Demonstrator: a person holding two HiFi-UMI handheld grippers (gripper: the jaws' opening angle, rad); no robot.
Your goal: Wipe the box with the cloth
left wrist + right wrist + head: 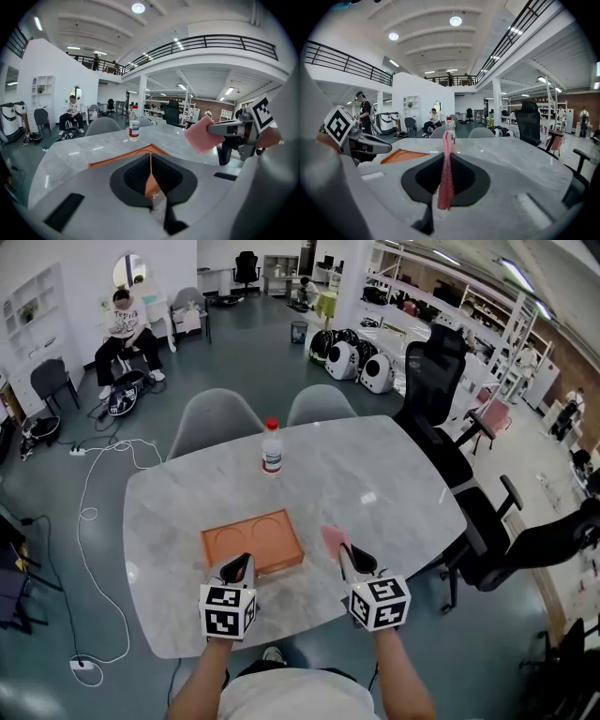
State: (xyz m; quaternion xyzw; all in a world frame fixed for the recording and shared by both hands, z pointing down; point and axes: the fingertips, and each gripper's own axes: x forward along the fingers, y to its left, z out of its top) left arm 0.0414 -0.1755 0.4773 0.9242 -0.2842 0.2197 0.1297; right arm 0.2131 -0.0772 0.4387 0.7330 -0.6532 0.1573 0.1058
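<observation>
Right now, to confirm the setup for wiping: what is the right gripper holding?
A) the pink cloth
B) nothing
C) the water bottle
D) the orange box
A: in the right gripper view, the right gripper has its jaws shut on the pink cloth, while the left gripper grips the orange box by its near edge.
</observation>
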